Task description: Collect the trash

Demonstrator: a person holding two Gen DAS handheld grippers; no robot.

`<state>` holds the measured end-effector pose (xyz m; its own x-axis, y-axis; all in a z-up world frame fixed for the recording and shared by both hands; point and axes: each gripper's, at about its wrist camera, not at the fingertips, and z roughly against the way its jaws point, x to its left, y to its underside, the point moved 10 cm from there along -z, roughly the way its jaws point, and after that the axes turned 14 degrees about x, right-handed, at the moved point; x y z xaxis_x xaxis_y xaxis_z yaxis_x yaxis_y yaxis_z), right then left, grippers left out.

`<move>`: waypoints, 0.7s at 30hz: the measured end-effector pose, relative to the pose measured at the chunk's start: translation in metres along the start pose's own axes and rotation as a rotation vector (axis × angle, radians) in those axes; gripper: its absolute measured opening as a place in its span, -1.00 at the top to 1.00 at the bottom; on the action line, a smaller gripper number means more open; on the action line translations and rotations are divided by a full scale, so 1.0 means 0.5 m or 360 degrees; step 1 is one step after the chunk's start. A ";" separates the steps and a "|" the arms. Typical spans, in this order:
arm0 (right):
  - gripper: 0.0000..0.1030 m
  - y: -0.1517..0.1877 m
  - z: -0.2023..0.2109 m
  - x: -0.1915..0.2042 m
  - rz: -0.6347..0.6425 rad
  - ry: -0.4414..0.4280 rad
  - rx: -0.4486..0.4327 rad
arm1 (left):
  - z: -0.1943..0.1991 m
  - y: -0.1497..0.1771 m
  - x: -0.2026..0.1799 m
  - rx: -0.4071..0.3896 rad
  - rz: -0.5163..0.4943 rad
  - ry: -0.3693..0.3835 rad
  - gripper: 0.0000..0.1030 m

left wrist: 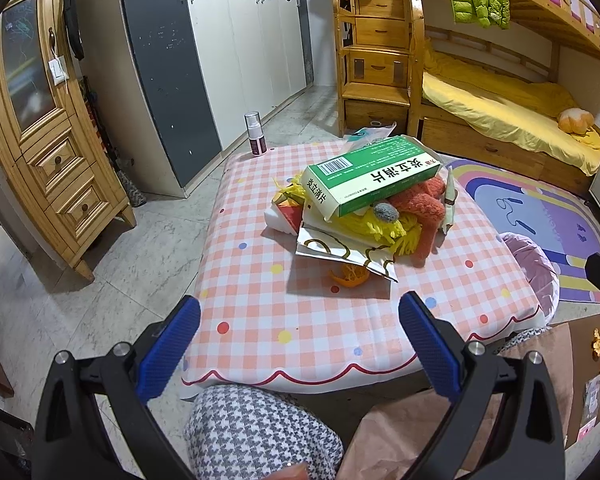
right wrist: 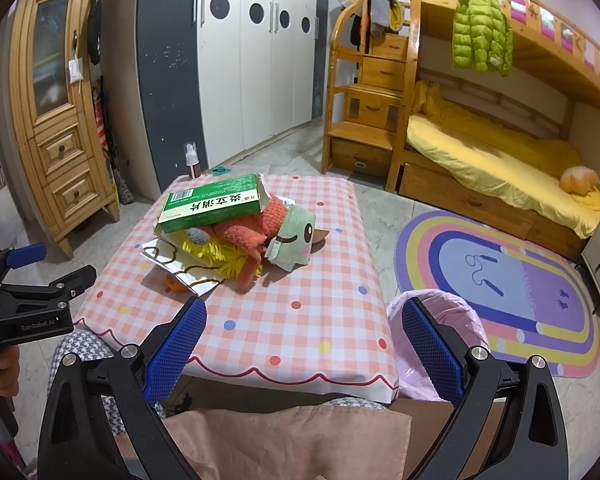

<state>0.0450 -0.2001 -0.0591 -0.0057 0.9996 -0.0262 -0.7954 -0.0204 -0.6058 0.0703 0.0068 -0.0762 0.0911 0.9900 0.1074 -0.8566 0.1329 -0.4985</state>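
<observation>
"Your left gripper and right gripper both hover spread and empty at the table's near edge."

"And the trash?"

"The green box tops the pile straight ahead, long axis left-right; your left looks nearer."

Bare tablecloth lies before the trash pile; spray bottle stands well behind.

One green box, one spray bottle, one pink-lined bin.
</observation>
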 end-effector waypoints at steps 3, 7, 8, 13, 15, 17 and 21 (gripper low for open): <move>-0.89 0.000 0.000 0.000 -0.0001 -0.0003 0.0001 | 0.000 0.000 0.000 -0.0002 -0.0001 0.0000 -0.87; -0.89 0.000 0.001 0.000 -0.0002 -0.0004 0.0002 | 0.000 0.000 0.000 -0.0001 0.0000 -0.0001 -0.87; -0.89 0.001 0.001 0.000 -0.0003 -0.0004 0.0003 | 0.000 0.000 0.000 -0.0001 0.0000 -0.0001 -0.87; -0.89 0.001 0.000 0.002 -0.0004 -0.0004 0.0006 | 0.000 0.000 -0.001 0.0001 0.0001 -0.0002 -0.87; -0.89 0.002 0.001 0.001 -0.0005 -0.0004 0.0005 | 0.001 0.000 -0.001 0.0001 0.0000 -0.0003 -0.87; -0.89 0.002 0.001 0.001 -0.0006 -0.0005 0.0005 | 0.001 0.000 -0.001 0.0000 0.0000 -0.0002 -0.87; -0.89 0.002 0.001 0.000 -0.0007 -0.0005 0.0006 | 0.001 0.000 -0.001 0.0000 0.0000 -0.0001 -0.87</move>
<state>0.0437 -0.1998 -0.0594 -0.0043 0.9998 -0.0208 -0.7977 -0.0160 -0.6029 0.0703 0.0063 -0.0758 0.0909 0.9900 0.1082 -0.8565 0.1332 -0.4987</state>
